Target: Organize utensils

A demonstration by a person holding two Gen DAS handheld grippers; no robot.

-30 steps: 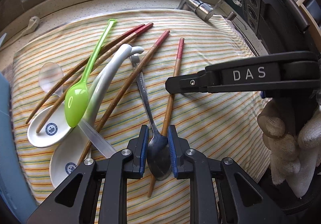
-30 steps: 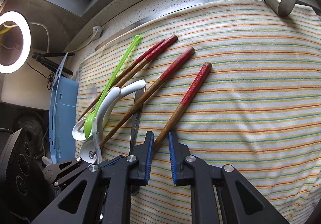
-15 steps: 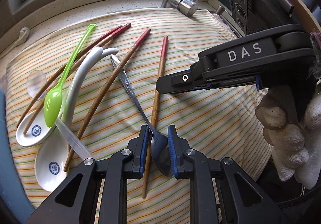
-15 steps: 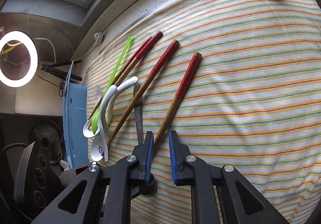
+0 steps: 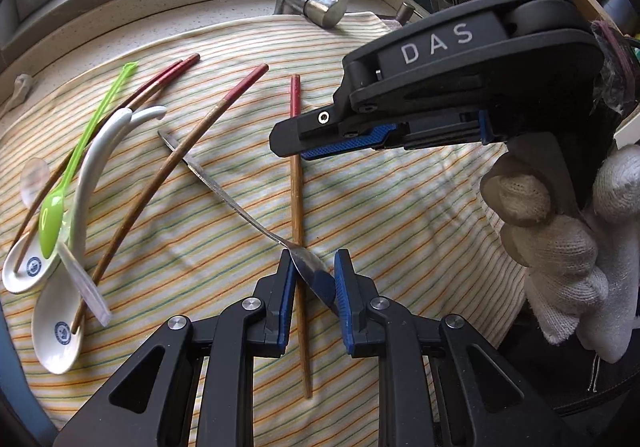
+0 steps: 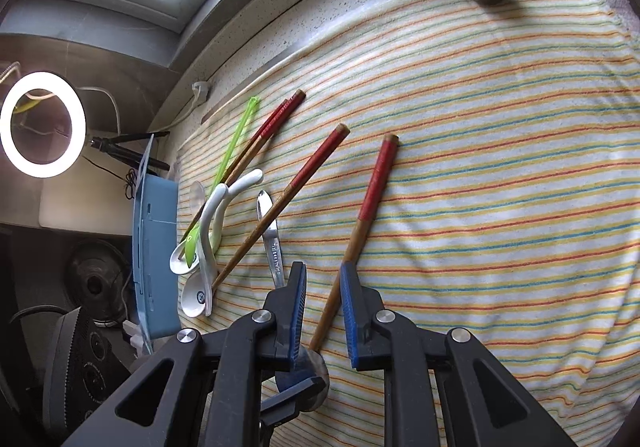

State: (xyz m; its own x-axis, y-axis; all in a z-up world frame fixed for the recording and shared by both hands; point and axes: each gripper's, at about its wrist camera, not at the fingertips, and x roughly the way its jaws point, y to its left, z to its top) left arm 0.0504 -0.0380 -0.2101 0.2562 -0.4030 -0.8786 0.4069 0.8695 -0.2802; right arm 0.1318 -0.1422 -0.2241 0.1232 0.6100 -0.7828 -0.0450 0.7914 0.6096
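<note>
Grippers first: the left gripper (image 5: 311,279) is clamped on the bowl of the metal spoon (image 5: 240,213), whose handle runs up and to the left across the striped towel (image 5: 400,231). The right gripper (image 6: 323,301) has its jaws easing apart, with the bare wooden end of a red-tipped chopstick (image 6: 362,225) lying between the pads — not pinched, as far as I can see. That chopstick crosses the spoon's neck right in front of the left gripper.

Readable writing: "DAS" in white on the side of the right gripper, which a gloved hand (image 5: 560,239) holds. The two white ceramic spoons (image 5: 56,323) each carry a round blue logo, too small to read. The metal spoon's handle has stamped lettering that I can't make out.

Rest of the pile sits off to the left on the towel — a green plastic spoon (image 5: 54,221) lying on the white ones, a clear plastic spoon (image 5: 34,181), another red-tipped chopstick (image 5: 172,171) on a slant, and a pair of chopsticks (image 5: 160,81) beyond it. A tap (image 5: 316,1) stands at the far edge, a ring light (image 6: 42,125) off to the left.
</note>
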